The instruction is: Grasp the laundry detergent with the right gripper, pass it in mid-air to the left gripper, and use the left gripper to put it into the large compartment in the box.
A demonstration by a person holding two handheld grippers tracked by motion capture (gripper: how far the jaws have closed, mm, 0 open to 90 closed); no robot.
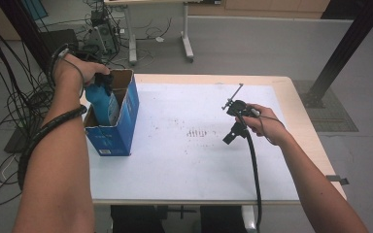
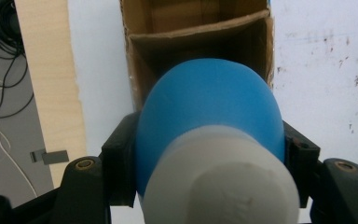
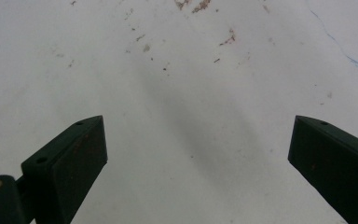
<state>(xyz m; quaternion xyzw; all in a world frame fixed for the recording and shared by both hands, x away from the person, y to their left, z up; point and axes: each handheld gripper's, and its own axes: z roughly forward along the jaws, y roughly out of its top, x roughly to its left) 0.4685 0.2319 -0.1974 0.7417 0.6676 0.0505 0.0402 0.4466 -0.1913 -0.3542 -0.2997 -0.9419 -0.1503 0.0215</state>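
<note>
At the upper left of the high view, the left gripper (image 1: 106,80) is pointing downward from a raised hand, its jaws clamping a blue bottle (image 2: 209,116). Right of centre, the right gripper (image 1: 229,137) is hovering with its jaws spread wide, the forearm reaching in from the lower right.

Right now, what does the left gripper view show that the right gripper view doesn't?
Left gripper view: the left gripper is shut on a blue bottle with a white cap, above the open cardboard box; the table's wooden edge and floor cables also appear.

Right gripper view: the right gripper, jaws wide open with nothing between them.

Both: the stained white tabletop.
</note>
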